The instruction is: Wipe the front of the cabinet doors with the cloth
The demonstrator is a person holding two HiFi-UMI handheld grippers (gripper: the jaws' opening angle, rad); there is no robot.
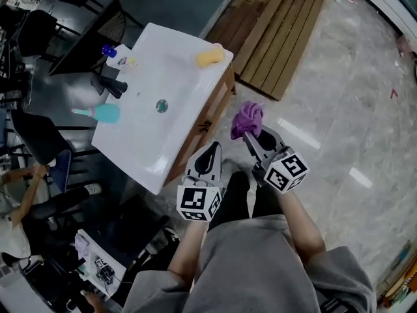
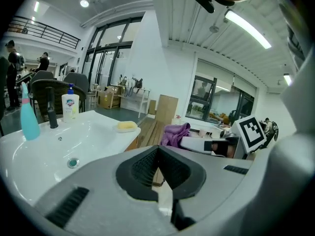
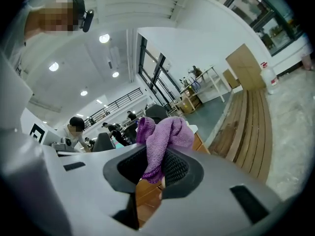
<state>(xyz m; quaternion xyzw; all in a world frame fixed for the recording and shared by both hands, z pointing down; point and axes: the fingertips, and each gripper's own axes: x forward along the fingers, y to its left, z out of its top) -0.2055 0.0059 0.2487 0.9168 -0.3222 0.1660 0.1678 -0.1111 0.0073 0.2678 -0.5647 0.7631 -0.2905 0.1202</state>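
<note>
Right gripper (image 1: 253, 137) pinches the purple cloth (image 1: 247, 117), at 3 o'clock from the cabinet (image 1: 208, 118) under the sink (image 1: 171, 64). Left gripper (image 1: 210, 152), at 6 o'clock from the cabinet, has its jaws pressed together on nothing.

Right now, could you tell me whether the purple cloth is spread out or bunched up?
Bunched up: the purple cloth hangs crumpled, pinched in the right gripper.

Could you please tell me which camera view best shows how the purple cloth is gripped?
The right gripper view: the purple cloth sits pinched between the jaws of the right gripper. The head view shows only a bunch at the tip; the left gripper view, a side glimpse.
</note>
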